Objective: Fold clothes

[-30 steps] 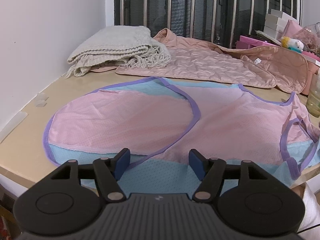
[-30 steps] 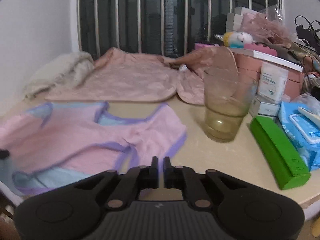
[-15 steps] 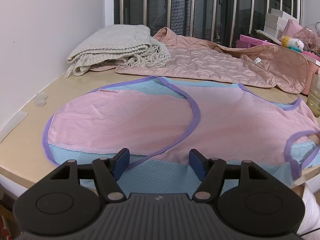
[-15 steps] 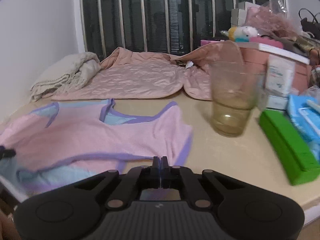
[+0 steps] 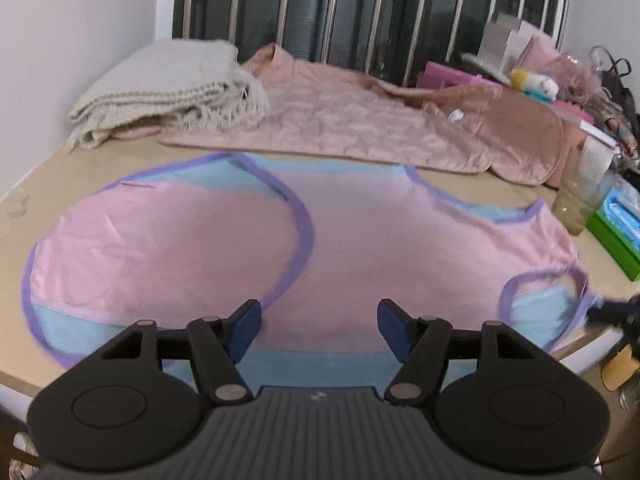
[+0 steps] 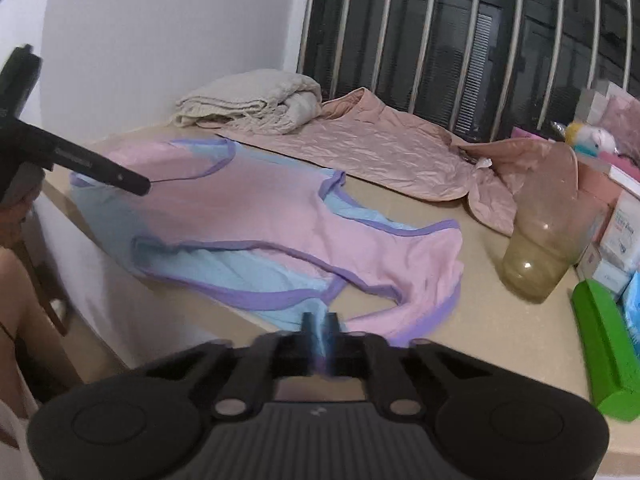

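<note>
Lying flat across the beige table [image 5: 100, 172]: one pink tank top [image 5: 360, 240], purple-trimmed with light blue panels, its near hem reaching the table's front edge. Right gripper [image 6: 319, 326]: clenched on the top's near corner, blue fabric pinched between the pads. Left gripper [image 5: 319, 322]: jaws spread apart above the hem, nothing between them. Behind the top: folded cream blanket [image 5: 168, 92] at the wall; quilted pink jacket [image 5: 360, 128] spread beside it, near the top's far edge. To the right: amber drinking glass [image 6: 538, 256] just beside the top's shoulder, then a green box [image 6: 604, 344] and stacked cartons. Window bars [image 6: 460, 40] behind.
</note>
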Available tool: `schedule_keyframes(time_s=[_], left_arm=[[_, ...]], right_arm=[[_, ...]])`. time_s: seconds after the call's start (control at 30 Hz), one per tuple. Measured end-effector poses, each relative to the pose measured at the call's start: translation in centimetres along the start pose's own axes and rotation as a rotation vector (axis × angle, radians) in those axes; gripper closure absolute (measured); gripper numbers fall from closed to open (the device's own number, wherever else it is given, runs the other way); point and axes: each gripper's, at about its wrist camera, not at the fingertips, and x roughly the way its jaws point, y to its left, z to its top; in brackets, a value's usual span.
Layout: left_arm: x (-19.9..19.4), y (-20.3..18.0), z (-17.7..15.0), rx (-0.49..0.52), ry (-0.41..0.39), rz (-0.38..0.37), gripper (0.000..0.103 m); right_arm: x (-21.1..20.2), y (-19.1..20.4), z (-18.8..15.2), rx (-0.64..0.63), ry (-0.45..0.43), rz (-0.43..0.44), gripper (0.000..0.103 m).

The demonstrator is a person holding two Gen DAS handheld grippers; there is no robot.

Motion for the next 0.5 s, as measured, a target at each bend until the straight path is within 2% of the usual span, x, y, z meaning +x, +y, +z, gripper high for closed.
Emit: schedule_keyframes(time_s=[0.07, 0.13, 0.23, 0.33, 0.4, 0.5], left_arm=[[0.7, -0.6, 0.1, 0.011, -0.003, 0.011, 0.038], [1.4, -1.4, 0.3, 0.046, -0.007, 0.037, 0.038], [1.8, -1.8, 0.4, 0.079, -0.011, 0.058, 0.038], [1.1, -0.9, 0.1, 0.062, -0.005, 0.015, 0.038], [0.7, -0.3, 0.1, 0.055, 0.007, -0.037, 0.037], [0.2, 0.1, -0.2, 0.108, 0.014, -0.063, 0.037]], right_arm=[[0.6, -0.4, 0.1, -0.058, 0.001, -0.089, 0.100], [1.1, -0.9, 0.3, -0.069, 0.014, -0.113, 0.099], [0.6, -0.9, 0.7, -0.067, 0.054, -0.047, 0.096], [-1.1, -0.8, 0.8, -0.072, -0.006, 0.013, 0.088], [-1.5, -0.8, 0.9, -0.060, -0.059, 0.056, 0.075], [-0.3, -0.5, 1.5, -0.102, -0.071, 0.072, 0.074]])
